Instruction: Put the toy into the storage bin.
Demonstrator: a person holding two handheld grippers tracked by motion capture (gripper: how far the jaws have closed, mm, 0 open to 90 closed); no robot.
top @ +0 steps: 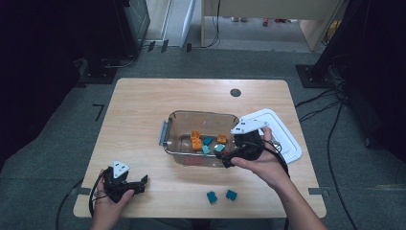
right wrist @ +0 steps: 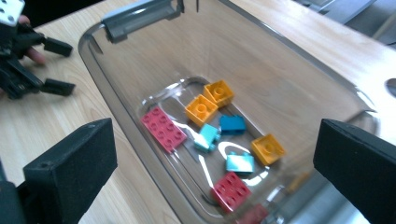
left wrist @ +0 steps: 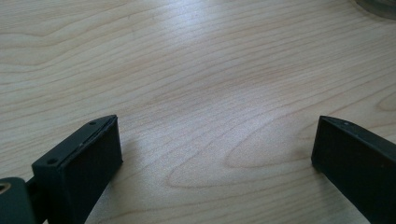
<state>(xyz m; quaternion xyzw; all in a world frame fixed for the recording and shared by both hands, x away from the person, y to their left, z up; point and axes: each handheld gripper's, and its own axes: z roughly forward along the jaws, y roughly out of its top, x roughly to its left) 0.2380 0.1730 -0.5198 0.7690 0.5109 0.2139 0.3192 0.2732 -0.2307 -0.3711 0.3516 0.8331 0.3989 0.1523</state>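
My right gripper (top: 229, 158) hangs over the right end of the clear bin (top: 168, 129), jaws wide apart, nothing between them — bricks (orange, teal, red) lie on the bin floor. Two teal bricks (top: 221, 196) sit near the table's front edge. My left gripper (top: 141, 184) rests at the front-left corner, jaws apart.

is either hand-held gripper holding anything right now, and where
Nothing is held: the right hand-held gripper is open above the clear bin, the left hand-held gripper open over bare table.
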